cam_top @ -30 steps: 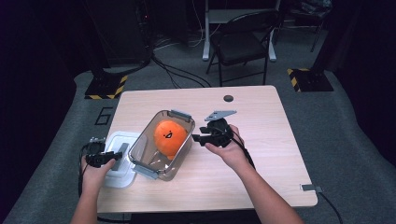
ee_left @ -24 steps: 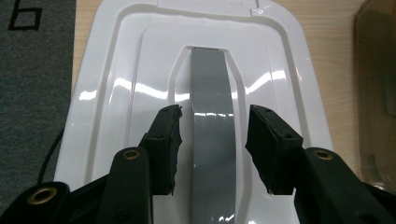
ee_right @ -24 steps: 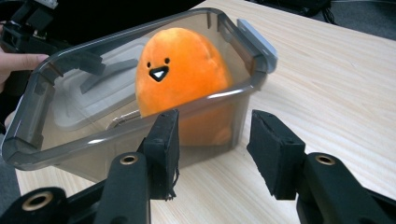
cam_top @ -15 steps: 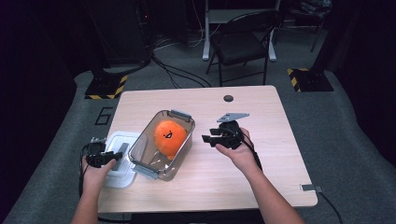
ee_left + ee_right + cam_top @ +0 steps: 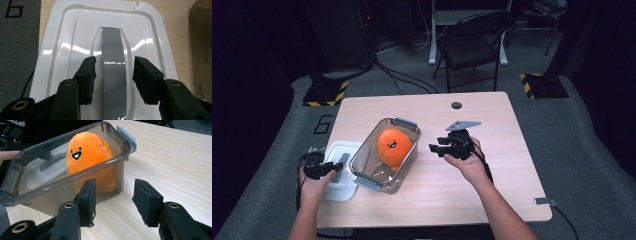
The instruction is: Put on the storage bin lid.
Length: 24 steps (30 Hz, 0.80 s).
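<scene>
A: Lid (image 5: 75,50), white, flat on the desk (image 5: 492,195) at its left edge, touching the near left corner of the bin. Grey handle strip (image 5: 113,75) down its middle.

B: Left hand-held gripper (image 5: 113,75) poised over that lid, jaws spread on either side of the grey strip. Pads (image 5: 87,75) apart from the strip, gaps on both sides, so nothing pinched. Same left hand-held gripper (image 5: 323,167) at the lid's near end in the high view.

A: Bin (image 5: 412,157), smoky clear plastic, lying at a slant near the middle of the desk, grey latch (image 5: 404,122) on the far end, another latch on the near end. No lid on it.

B: Inside, orange plush toy (image 5: 392,146) with a small smiling face, sitting toward the far end, rising a little above the rim. Toy (image 5: 87,152) upright in the right gripper view, leaning close to the bin's wall (image 5: 62,185).

A: Right hand-held gripper (image 5: 113,202) just beside the bin's right side, apart from it, jaws spread with bare desk between them. Nothing held. Pointing toward the bin, right hand-held gripper (image 5: 439,146) level above the desk in the high view.

B: Farther off: small dark round spot (image 5: 456,105) near the desk's far edge, folding chair (image 5: 472,50) on the carpet behind, cables on the floor.
</scene>
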### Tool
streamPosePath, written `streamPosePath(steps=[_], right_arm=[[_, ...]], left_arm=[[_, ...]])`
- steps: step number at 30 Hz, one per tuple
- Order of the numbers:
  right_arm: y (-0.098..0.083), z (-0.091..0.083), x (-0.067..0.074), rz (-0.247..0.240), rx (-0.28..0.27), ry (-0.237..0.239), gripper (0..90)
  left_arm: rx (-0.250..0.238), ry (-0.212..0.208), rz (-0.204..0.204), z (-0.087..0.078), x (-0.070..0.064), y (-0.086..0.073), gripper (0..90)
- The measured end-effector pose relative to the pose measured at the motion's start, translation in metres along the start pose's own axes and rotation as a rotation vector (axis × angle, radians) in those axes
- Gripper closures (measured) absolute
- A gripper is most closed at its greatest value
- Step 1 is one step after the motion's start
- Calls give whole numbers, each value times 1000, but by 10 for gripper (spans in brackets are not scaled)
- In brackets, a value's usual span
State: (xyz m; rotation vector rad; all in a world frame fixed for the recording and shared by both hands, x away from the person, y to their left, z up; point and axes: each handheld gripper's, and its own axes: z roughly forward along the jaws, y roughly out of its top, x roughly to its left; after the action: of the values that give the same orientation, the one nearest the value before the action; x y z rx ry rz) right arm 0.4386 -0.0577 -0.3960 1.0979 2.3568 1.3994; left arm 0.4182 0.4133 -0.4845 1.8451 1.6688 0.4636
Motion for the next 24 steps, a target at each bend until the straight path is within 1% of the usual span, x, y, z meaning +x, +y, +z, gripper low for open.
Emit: streamPosePath(steps=[3,6,8,10,12,13,16,18,19,21,24], right_arm=[[0,-1,0,1,-3,-2,521],[-1,-1,-1,3,-3,-4,521],[-1,-1,-1,6,-2,-4,521],[-1,-1,-1,8,-2,-5,521],[-2,-1,-2,9,-2,-5,521],[-2,-1,-3,7,-3,-7,521],[-2,-1,-4,12,-2,-10,521],[-3,-1,-5,16,0,-12,521],[-3,-1,-6,16,-2,-10,521],[-3,-1,-6,19,-3,-9,521],[-3,-2,-6,18,-5,-6,521]], left_arm=[[8,0,-1,2,-1,0,525],[24,4,10,7,-2,-1,528],[39,21,19,11,-2,-1,528],[46,28,21,12,-2,-1,537],[48,25,16,14,-2,-2,548],[56,32,20,14,-2,-2,560],[45,36,25,16,-4,-2,573],[49,48,42,16,-6,-2,610],[46,50,45,17,-6,-2,654],[46,59,46,17,-8,-1,661],[55,59,44,17,-8,0,663]])
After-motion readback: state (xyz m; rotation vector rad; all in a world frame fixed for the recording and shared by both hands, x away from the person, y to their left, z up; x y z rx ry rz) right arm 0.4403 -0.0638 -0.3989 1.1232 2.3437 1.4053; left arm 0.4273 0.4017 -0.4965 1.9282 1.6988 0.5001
